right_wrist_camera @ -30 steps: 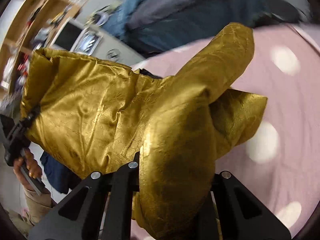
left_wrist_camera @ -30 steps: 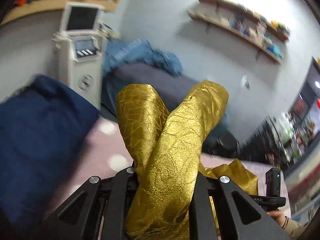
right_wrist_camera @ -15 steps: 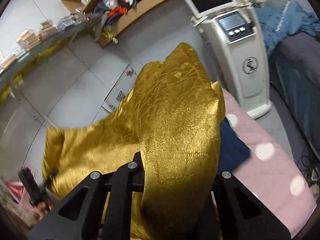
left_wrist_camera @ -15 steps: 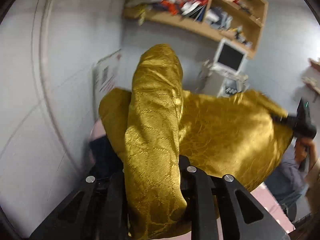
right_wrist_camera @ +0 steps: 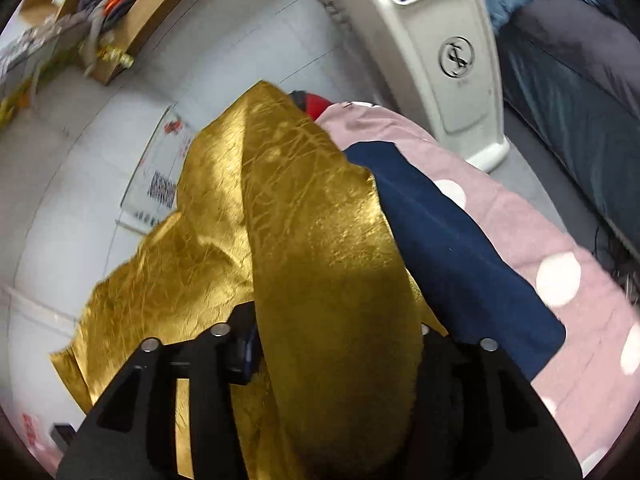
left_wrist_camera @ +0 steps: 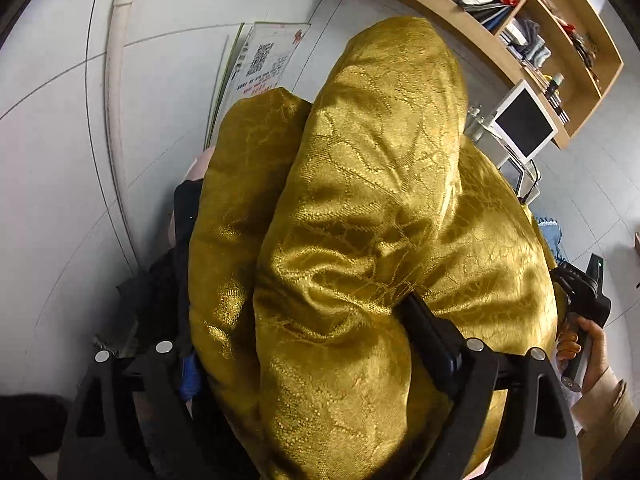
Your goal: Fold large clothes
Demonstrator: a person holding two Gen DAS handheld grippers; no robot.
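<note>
Gold cloth (left_wrist_camera: 360, 240) bulges between my opening left tongs (left_wrist_camera: 320, 340) and right tongs (right_wrist_camera: 332, 344), hiding their tips. The poster's (left_wrist_camera: 264, 60) writing, upper left, blurs unreadable.

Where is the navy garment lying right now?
In the right wrist view, the navy garment lies on the pink dotted bedcover, right of the gold fabric.

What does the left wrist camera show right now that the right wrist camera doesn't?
Only the left wrist view shows the right gripper from outside, a hand holding it, and a white monitor. Only the right wrist view shows the pink dotted cover, the navy garment and the white machine body. Both show the gold garment between opening jaws.
</note>
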